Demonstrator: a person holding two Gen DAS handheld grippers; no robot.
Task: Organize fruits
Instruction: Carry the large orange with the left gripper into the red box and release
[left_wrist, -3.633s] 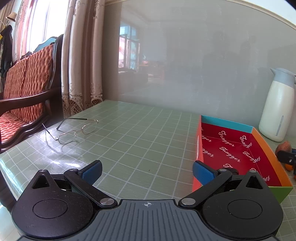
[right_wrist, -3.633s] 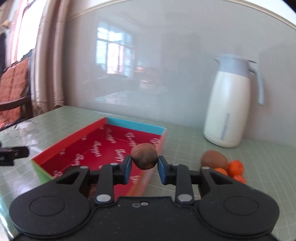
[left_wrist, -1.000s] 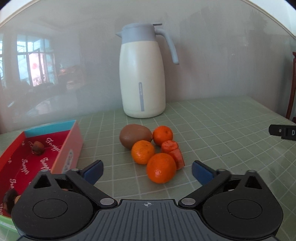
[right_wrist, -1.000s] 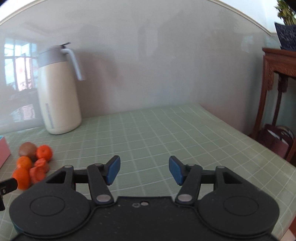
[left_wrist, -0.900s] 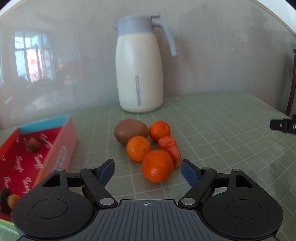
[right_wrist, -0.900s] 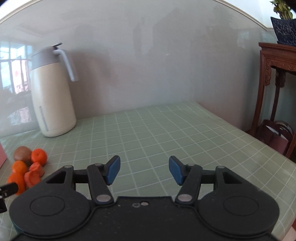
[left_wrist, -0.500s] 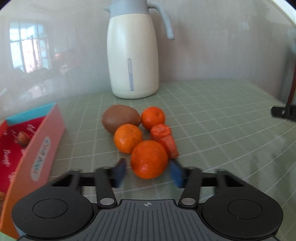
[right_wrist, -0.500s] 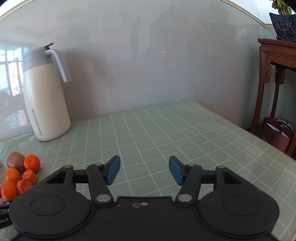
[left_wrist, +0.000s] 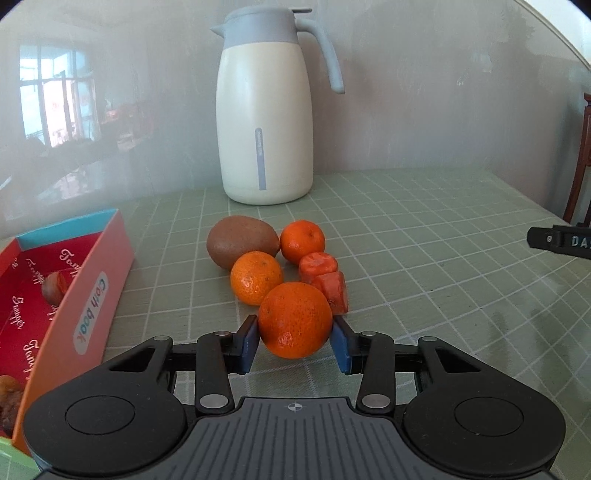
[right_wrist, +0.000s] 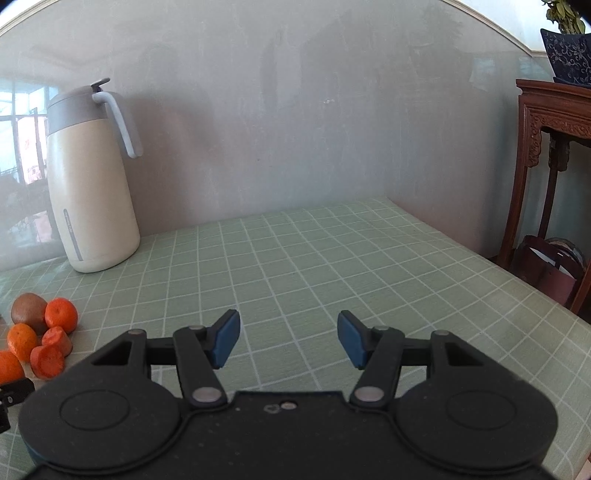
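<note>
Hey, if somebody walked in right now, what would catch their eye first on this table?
Probably the big orange up front, pinched between the left claw pads, whose jaws have just been closing on it. Behind it sit more oranges and a brown kiwi, with a tall cream jug at the wall and a red box left.

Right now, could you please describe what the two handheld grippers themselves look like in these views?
Both look alike. The left gripper and right gripper have matte black bodies with two round discs at the base, black linkage arms joined by silver rivets, and blue pads on the fingertips. The left one's centre plate is grey and ribbed with a small crosshair mark. No cables, hands or sleeves show.
</note>
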